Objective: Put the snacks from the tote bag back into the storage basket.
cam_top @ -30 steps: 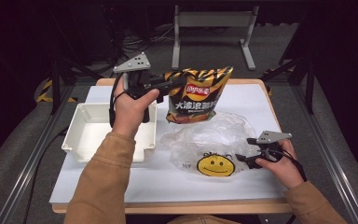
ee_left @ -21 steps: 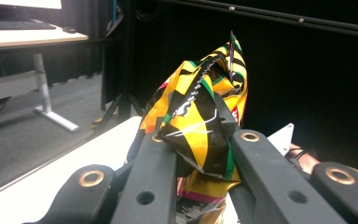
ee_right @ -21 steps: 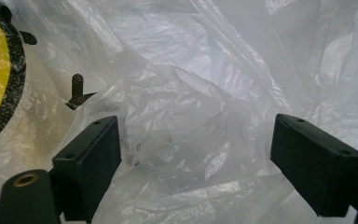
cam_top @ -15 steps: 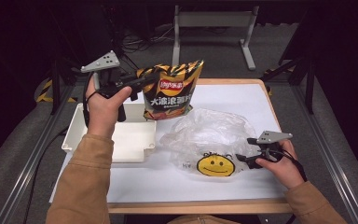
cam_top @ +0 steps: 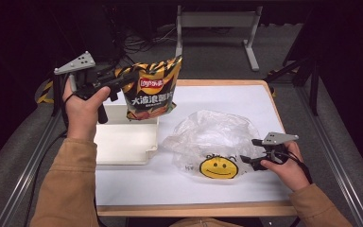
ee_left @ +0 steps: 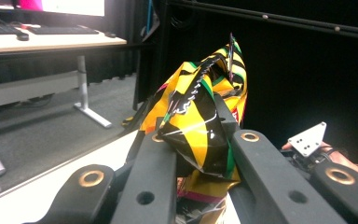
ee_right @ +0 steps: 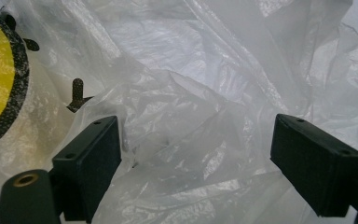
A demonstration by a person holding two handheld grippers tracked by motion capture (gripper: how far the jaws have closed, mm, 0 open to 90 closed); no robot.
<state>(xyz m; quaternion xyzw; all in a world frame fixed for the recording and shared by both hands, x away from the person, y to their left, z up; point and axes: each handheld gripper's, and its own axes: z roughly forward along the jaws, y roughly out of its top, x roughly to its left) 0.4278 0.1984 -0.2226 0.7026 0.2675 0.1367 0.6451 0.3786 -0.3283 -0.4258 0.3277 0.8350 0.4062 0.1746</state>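
Observation:
A yellow-and-black chip bag (cam_top: 153, 92) hangs in the air over the back of the table, above the right end of a white tray (cam_top: 123, 146). My left gripper (cam_top: 123, 79) is shut on the bag's crimped top corner. In the left gripper view the chip bag (ee_left: 205, 93) is pinched between the two black jaws of the left gripper (ee_left: 196, 140). A clear plastic bag (cam_top: 212, 137) with a yellow smiley face (cam_top: 219, 168) lies crumpled on the table. My right gripper (cam_top: 246, 159) sits open at its right edge. The plastic bag (ee_right: 191, 70) lies loosely between the wide jaws of the right gripper (ee_right: 196, 158).
The white tabletop (cam_top: 227, 99) has a wooden rim and metal rails along both sides. A grey metal stand (cam_top: 217, 19) is on the floor beyond the far edge. Dark floor and cables lie behind the table.
My left gripper has carried the chip bag leftward, from over the table's back middle to above the tray's right end. The right gripper and the plastic bag have stayed put.

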